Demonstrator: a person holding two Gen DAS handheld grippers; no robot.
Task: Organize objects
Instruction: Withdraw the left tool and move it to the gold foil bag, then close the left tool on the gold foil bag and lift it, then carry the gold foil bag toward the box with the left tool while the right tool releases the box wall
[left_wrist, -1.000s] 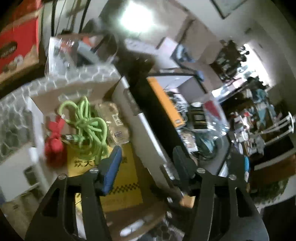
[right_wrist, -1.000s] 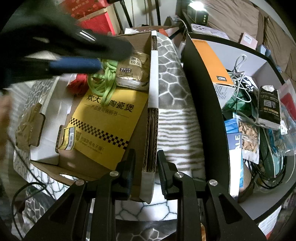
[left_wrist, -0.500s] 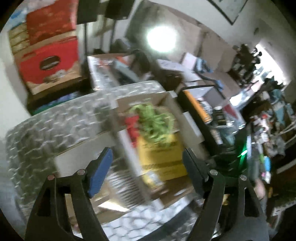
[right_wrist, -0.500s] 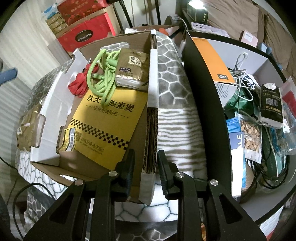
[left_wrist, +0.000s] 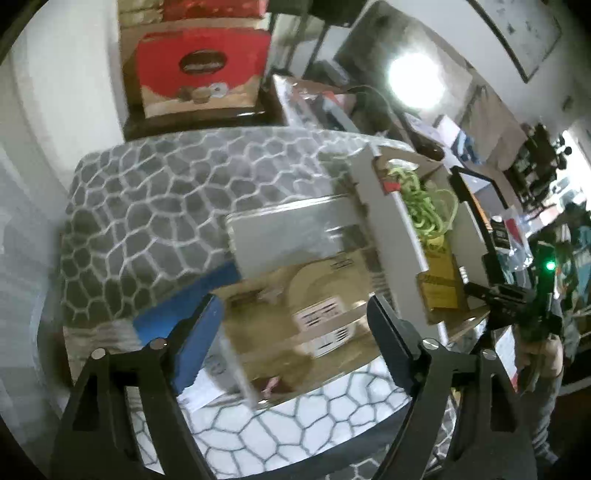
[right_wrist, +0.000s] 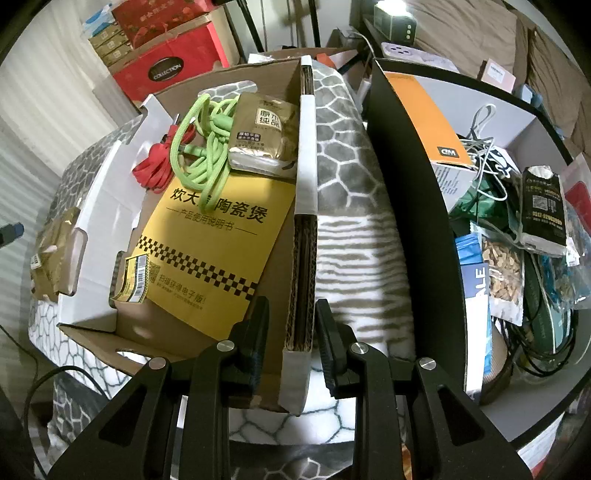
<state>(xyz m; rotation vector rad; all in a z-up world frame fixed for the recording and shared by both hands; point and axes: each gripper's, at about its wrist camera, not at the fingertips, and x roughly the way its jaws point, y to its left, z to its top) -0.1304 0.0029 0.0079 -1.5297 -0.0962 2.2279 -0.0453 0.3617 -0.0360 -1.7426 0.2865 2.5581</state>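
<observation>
Cardboard box (right_wrist: 122, 328) holds yellow booklet (right_wrist: 218, 251), green cable (right_wrist: 201, 147), red cable (right_wrist: 155, 170), brown pouch (right_wrist: 264, 133). Right tongs (right_wrist: 290, 321) clamped on box wall (right_wrist: 304, 236). Left tongs (left_wrist: 295, 321) opening, nothing between.

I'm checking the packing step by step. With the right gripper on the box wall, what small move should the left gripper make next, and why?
Probably lower the left gripper, its jaws opening and nothing between them, onto the tan packet lying on the box's folded-out flap. That packet sits outside the cardboard box, while the right gripper clamps the box wall steady.
</observation>
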